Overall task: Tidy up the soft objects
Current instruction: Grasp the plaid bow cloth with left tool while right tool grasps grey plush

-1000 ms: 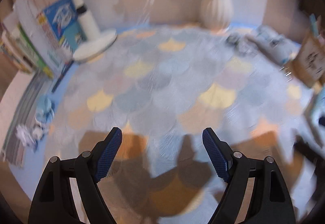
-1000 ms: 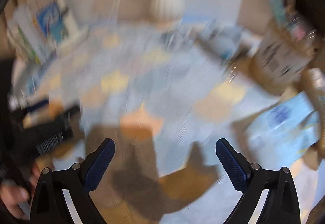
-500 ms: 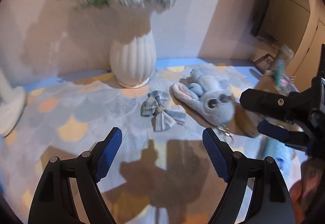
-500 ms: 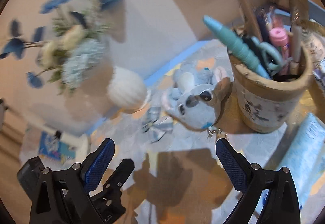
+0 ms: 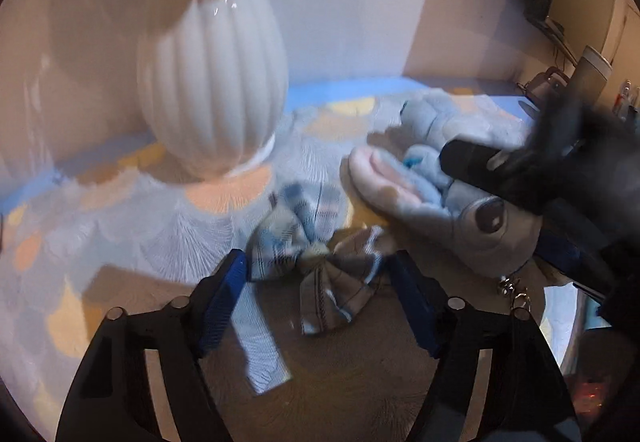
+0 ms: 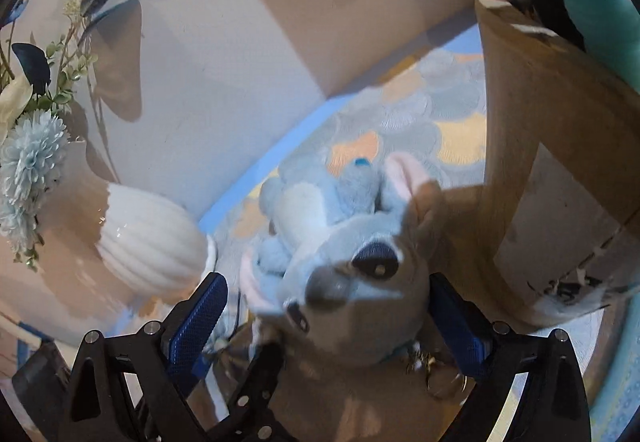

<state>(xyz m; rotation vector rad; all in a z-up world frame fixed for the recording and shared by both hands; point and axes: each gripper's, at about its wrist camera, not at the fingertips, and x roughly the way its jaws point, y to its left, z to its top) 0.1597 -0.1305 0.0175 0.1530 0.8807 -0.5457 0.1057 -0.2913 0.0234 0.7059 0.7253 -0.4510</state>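
While lying flat, plaid bow (image 5: pixel 316 258) runs diagonally

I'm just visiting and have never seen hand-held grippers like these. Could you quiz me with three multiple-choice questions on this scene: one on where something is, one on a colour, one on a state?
1. Where does the plaid bow lie?
A. inside the vase
B. on the mat between the left hand-held gripper's fingers
C. on top of the plush toy

2. What colour is the ribbed vase?
A. white
B. red
C. black

3. How does the right hand-held gripper stand to the plush toy?
A. far away from it
B. clamped shut on its ear
C. open, with the toy's head between the fingers

Answers:
1. B: the bow sits on the patterned mat between the blue pads.
2. A: its ribbed body is plain white.
3. C: the jaws, just closing, straddle the head, with gaps showing at both pads.
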